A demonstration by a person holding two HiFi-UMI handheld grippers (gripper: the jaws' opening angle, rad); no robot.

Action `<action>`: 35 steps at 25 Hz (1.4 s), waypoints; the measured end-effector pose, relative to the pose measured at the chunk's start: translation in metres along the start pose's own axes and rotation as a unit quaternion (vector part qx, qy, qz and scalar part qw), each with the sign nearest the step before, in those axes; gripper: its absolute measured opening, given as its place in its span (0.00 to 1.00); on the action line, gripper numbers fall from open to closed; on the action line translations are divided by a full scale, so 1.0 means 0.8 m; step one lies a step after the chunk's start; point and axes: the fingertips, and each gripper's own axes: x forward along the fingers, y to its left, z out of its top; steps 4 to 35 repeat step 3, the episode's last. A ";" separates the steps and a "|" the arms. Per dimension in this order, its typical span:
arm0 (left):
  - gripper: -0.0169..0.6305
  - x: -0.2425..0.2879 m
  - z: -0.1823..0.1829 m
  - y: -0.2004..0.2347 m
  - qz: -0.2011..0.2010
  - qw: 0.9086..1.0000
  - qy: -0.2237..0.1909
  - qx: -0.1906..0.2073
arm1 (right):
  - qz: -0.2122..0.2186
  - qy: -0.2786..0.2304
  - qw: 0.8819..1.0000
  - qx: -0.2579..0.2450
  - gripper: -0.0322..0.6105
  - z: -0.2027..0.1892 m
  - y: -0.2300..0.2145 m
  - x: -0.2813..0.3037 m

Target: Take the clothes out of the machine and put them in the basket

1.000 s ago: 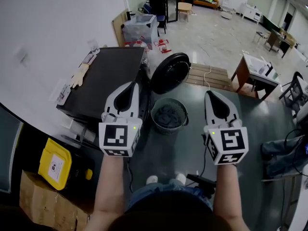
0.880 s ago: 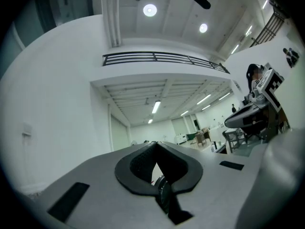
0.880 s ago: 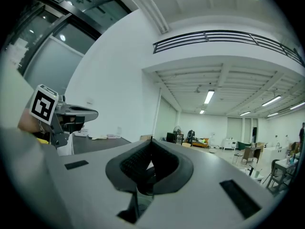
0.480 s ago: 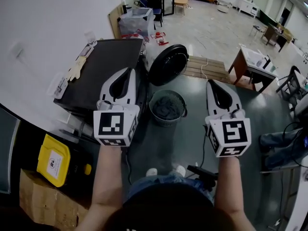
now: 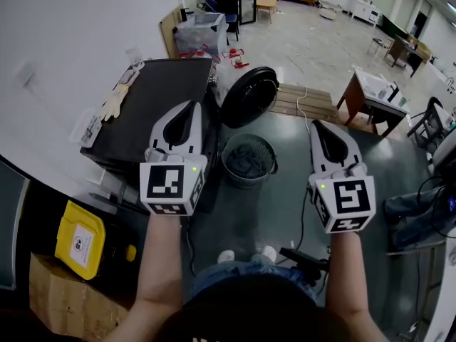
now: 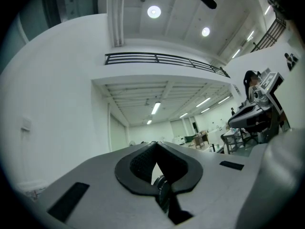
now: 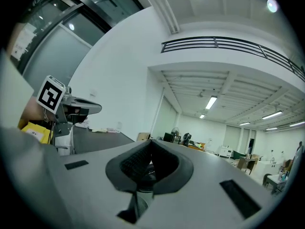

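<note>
Hovering on either side of the basket (image 5: 228, 168), the left gripper (image 5: 189, 107) and right gripper (image 5: 318, 125) both have their jaws pressed together with nothing between them. Dark clothes (image 5: 247, 160) lie in the basket, which stands on the floor just in front of the machine's (image 5: 153, 105) open round door (image 5: 249, 97). Pale gloves (image 5: 114, 104) rest on the machine's top. A yellow container (image 5: 80, 239) carries a white label, its print too small to read.

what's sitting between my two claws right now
The basket, with dark clothes in it, stands on the floor in the gap between the left claw and right claw, as the head view shows.
</note>
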 end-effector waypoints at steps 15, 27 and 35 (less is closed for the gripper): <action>0.03 -0.002 -0.002 0.001 -0.003 1.000 0.003 0.011 | 0.002 0.001 1.000 -0.007 0.05 0.003 0.007 0.002; 0.03 -0.002 -0.002 0.001 -0.003 1.000 0.003 0.011 | 0.002 0.001 1.000 -0.007 0.05 0.003 0.007 0.002; 0.03 -0.002 -0.002 0.001 -0.003 1.000 0.003 0.011 | 0.002 0.001 1.000 -0.007 0.05 0.003 0.007 0.002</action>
